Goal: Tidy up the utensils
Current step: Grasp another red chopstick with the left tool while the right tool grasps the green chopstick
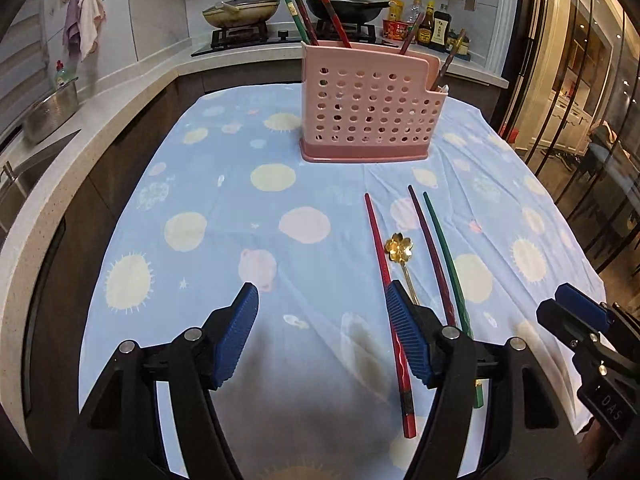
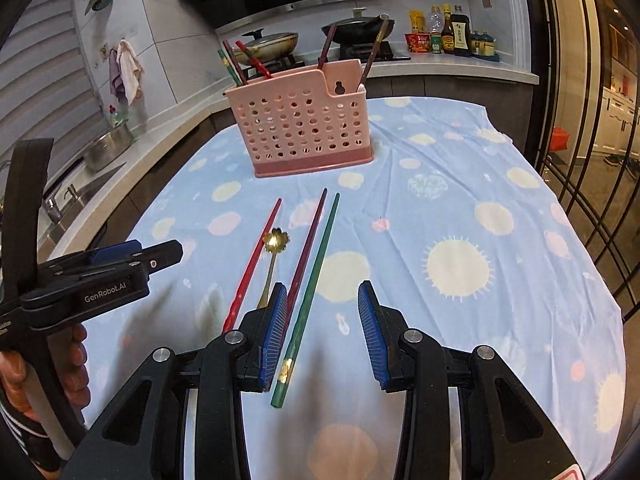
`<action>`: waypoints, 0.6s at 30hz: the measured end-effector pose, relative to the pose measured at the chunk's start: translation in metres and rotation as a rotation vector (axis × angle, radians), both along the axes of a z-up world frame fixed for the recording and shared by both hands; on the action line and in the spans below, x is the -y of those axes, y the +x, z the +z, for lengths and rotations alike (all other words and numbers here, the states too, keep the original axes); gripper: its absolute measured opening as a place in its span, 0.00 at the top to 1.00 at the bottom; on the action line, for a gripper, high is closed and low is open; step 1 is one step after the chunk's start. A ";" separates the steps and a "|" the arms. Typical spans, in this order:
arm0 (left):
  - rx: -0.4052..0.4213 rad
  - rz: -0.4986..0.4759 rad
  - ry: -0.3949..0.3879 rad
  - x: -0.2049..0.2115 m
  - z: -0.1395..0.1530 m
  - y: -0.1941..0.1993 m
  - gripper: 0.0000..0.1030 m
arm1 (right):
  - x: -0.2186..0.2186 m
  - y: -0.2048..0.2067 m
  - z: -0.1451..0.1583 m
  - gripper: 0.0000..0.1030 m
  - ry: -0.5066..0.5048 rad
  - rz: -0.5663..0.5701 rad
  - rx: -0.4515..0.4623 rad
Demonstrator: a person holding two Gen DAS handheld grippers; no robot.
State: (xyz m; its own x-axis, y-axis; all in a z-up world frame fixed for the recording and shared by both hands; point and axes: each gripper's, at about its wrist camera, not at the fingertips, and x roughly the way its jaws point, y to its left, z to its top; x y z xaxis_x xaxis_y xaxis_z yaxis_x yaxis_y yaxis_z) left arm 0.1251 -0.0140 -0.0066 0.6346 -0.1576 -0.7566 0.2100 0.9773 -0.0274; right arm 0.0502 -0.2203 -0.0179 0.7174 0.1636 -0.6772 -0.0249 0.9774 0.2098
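Writing first: my left tong body reads "GenRobot.AI" in white at the left edge of the right wrist view; my right tong's housing shows "DAS" at the lower right of the left wrist view. The bottle labels by the stove are too small to read.

My left gripper point(image 1: 322, 298) fills the bottom of its frame, tilted down at the tablecloth point(image 1: 224, 264), blue pads spread wide, nothing between them. Its right pad point(image 1: 408, 336) sits over the red chopstick point(image 1: 386, 276), which runs from lower centre-right up toward mid-frame; can't tell if it touches.

My right gripper point(image 2: 323, 298) is at bottom centre of its frame, also pitched down, jaws parted, pinching nothing. The green chopstick point(image 2: 316, 288) has its butt end between the pads, close to the left pad point(image 2: 276, 332); contact unclear. My hand point(image 2: 76, 364) grips the left tong's handle at the lower left edge.

Mid-frame on the cloth, left to right: red chopstick, gold flower spoon point(image 2: 275, 242), dark maroon chopstick point(image 2: 310, 252), green chopstick, lying roughly parallel, near each other.

Further up, centre frame: the pink perforated utensil holder point(image 1: 368, 116) stands upright on the cloth with several chopsticks point(image 1: 334, 18) leaning in it.

Top of frame: stove with two lidded pans point(image 1: 240, 10), sauce bottles point(image 1: 434, 26) at upper right, towels point(image 1: 86, 20) hanging at upper left.
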 end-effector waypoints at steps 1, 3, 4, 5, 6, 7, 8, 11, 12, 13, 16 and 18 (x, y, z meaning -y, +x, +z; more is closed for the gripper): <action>-0.004 0.001 0.003 0.000 -0.002 -0.001 0.35 | -0.002 -0.003 -0.004 0.64 -0.005 0.005 -0.006; -0.009 0.007 0.012 0.001 -0.007 -0.004 0.33 | -0.006 -0.007 -0.012 0.64 -0.008 0.015 -0.023; -0.012 0.008 0.016 0.001 -0.009 -0.005 0.31 | -0.008 -0.009 -0.015 0.64 -0.006 0.019 -0.031; -0.019 0.009 0.020 0.001 -0.012 -0.007 0.29 | -0.010 -0.010 -0.019 0.64 -0.004 0.022 -0.040; -0.024 0.010 0.023 0.001 -0.015 -0.008 0.28 | -0.011 -0.012 -0.022 0.64 -0.004 0.024 -0.047; -0.031 0.009 0.024 0.002 -0.018 -0.010 0.28 | -0.013 -0.013 -0.024 0.64 -0.003 0.027 -0.054; -0.039 0.008 0.025 0.002 -0.021 -0.011 0.28 | -0.014 -0.014 -0.027 0.64 -0.003 0.029 -0.060; -0.058 0.005 0.031 0.004 -0.030 -0.016 0.28 | -0.017 -0.017 -0.032 0.64 -0.018 0.029 -0.069; -0.064 0.005 0.036 0.005 -0.033 -0.018 0.28 | -0.018 -0.018 -0.033 0.64 -0.023 0.028 -0.070; -0.068 0.005 0.040 0.005 -0.036 -0.020 0.27 | -0.019 -0.019 -0.034 0.64 -0.025 0.028 -0.072; -0.077 0.008 0.050 0.004 -0.042 -0.025 0.21 | -0.020 -0.021 -0.037 0.64 -0.023 0.031 -0.081; -0.077 0.013 0.057 0.003 -0.044 -0.028 0.18 | -0.022 -0.023 -0.040 0.64 -0.027 0.033 -0.087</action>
